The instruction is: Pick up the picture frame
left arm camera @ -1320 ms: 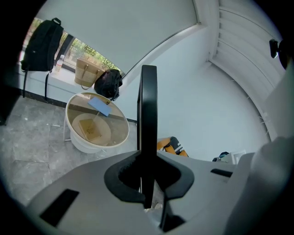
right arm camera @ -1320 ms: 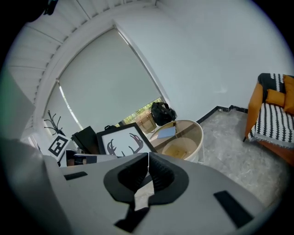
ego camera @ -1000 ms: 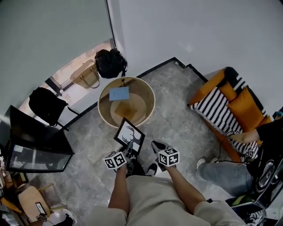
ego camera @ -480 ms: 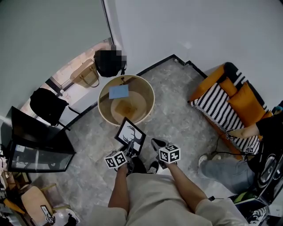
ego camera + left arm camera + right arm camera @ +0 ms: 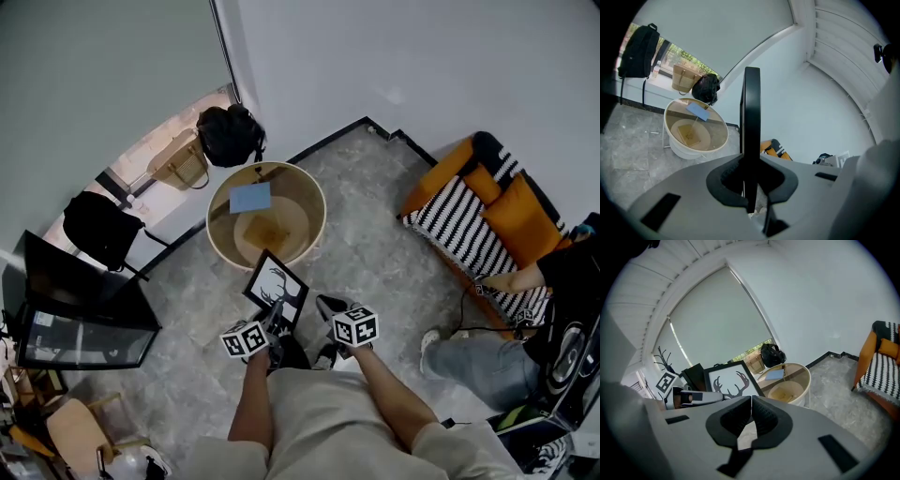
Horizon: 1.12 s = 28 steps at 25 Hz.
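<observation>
Picture frame (image 5: 276,289): thin black rectangular border, white sheet inside with a dark antlered deer-head silhouette. In the head view its printed face tilts up toward the camera and one corner points at 12 o'clock.

Held clear of the grey marbled floor (image 5: 375,262), just at 6 o'clock of the round glass tabletop with a beige rim (image 5: 225,244). A pale blue rectangular sheet (image 5: 251,198) lies on that tabletop.

Left gripper (image 5: 274,321): jaws clamped on the frame's lower edge. In the left gripper view the frame (image 5: 751,122) shows edge-on as a black bar, seated between the pads and rising straight to 12 o'clock from the left gripper (image 5: 750,180).

Right gripper (image 5: 328,306): at 3 o'clock of the left one, jaws pressed together with nothing between them, apart from the frame. Its own view has the frame (image 5: 732,380) at 11 o'clock of the right gripper (image 5: 750,414).

Print: black-and-white square markers on both gripper cubes. No lettering is legible at this size.
</observation>
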{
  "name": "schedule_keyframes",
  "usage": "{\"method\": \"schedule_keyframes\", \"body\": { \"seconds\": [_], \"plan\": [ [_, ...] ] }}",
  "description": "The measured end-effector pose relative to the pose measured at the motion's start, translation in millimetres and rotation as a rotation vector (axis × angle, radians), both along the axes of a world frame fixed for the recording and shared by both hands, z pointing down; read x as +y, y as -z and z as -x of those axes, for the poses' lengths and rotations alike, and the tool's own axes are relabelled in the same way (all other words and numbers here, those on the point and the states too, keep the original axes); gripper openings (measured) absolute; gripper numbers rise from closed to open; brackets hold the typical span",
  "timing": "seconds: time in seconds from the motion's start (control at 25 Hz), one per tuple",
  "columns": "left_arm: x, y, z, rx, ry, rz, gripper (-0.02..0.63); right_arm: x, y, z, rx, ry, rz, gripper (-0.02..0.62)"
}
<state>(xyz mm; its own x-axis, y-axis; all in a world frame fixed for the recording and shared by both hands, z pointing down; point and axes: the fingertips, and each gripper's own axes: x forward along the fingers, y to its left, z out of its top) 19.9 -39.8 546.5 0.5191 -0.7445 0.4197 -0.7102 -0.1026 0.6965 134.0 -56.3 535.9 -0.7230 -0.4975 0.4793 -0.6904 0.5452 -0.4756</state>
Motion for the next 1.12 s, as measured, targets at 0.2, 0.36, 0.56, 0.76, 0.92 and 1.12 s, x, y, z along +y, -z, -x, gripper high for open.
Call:
{"method": "schedule_keyframes", "body": {
  "seconds": [0.2,0.36,0.56,0.76,0.92,1.12],
  "plan": [
    [2.1,-0.3,-2.0,-0.001,-0.004,0.000,0.049,4.2,-0.7,1.7,0.011,0.022,0.001,0.034],
    [4.5,-3.3,-4.6,-0.003,-0.017,0.007,0.049,5.5,-0.1,2.2,0.015,0.028,0.004,0.034],
    [5.5,-4.0,-5.8,-0.058,-0.033,0.000,0.049,9.2,0.0,3.7,0.010,0.042,0.005,0.034],
    [5.5,-2.3,-7.9,-0.095,-0.062,-0.004,0.049,15.2,-1.8,13.3,0.031,0.076,-0.003,0.034],
    [4.7,0.9,-11.1,-0.113,-0.085,-0.013,0.049,12.6,-0.1,13.9,0.039,0.069,-0.011,0.034],
    [6.8,0.4,-10.7,-0.089,-0.081,-0.011,0.049,11.8,0.8,11.9,0.045,0.065,-0.016,0.034]
  ]
}}
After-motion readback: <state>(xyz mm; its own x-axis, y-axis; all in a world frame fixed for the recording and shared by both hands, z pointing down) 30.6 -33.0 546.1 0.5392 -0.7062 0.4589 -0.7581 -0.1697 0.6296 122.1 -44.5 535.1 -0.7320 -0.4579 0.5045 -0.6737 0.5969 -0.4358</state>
